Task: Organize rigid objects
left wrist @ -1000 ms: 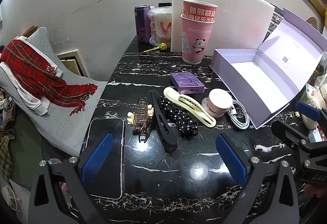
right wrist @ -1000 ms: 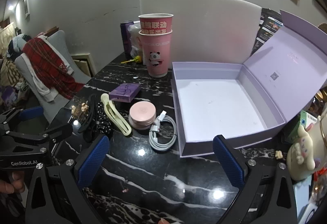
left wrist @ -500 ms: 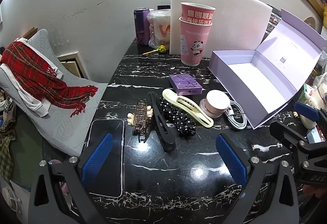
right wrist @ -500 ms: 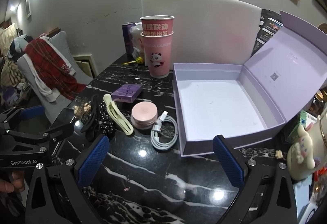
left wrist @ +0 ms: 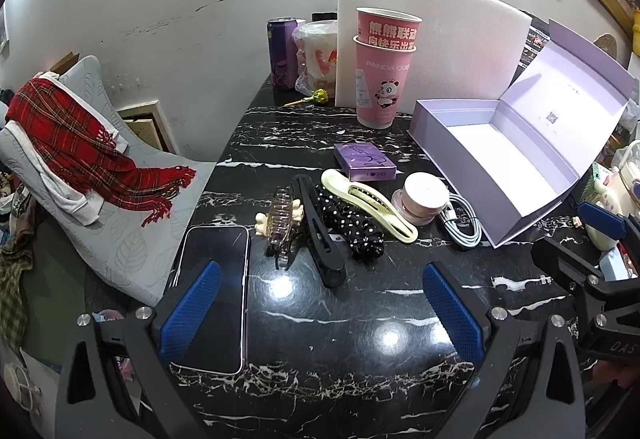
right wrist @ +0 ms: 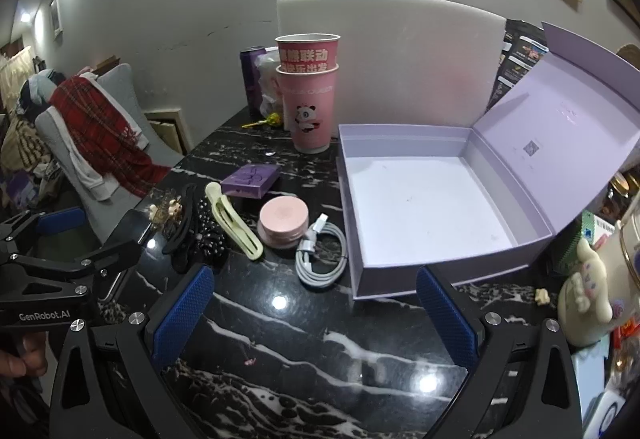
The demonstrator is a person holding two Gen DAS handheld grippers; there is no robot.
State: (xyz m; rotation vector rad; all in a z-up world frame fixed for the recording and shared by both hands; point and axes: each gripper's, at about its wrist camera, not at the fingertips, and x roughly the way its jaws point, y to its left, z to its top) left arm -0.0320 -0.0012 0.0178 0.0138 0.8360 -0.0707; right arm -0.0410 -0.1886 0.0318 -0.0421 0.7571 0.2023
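I see both grippers hovering over the black marble tabletop (left wrist: 320, 339), the left gripper (left wrist: 320, 303) and right gripper (right wrist: 312, 303) each with jaws spread wide and holding nothing. The clips (left wrist: 320, 223), pink jar (right wrist: 283, 217), cable (right wrist: 322, 255) and small purple box (right wrist: 250, 181) lie in a row just left of the open lilac box (right wrist: 420, 199), which is empty. A phone (left wrist: 214, 279) lies by the left edge.

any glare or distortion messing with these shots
Left wrist view: lamp glare spots on the glossy marble table; fisheye bends the foam board. Right wrist view: same bright spots, dimmer overall, edges curved; the purple box stays sharp.
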